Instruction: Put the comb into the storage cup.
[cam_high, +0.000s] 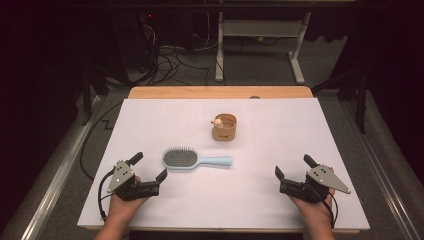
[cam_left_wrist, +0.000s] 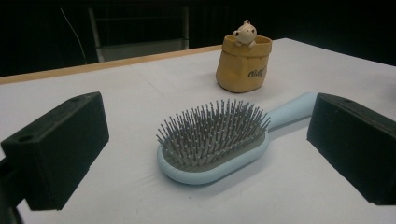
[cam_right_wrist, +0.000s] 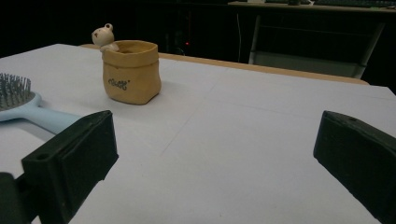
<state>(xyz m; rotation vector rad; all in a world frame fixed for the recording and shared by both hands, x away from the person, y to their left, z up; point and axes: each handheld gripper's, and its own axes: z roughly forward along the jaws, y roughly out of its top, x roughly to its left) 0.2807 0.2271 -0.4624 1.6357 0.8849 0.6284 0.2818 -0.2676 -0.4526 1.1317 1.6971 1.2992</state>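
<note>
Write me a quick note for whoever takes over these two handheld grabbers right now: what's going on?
Left gripper: open, holding nothing, aimed at the light blue plastic hairbrush, which lies bristles up just ahead of it.
Right gripper: open, holding nothing, resting on the white table cover.
Tan bag-shaped pot with a small animal figure on its rim: upright, beyond the hairbrush.
Done: nothing gripped yet. Left: probably grasping the hairbrush.

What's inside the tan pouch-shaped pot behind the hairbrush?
A small cream animal figure peeks over the rim of the pot. The high view shows only a shadowed tan interior; the bottom is hidden by the wall, so any contents can't be told.
</note>
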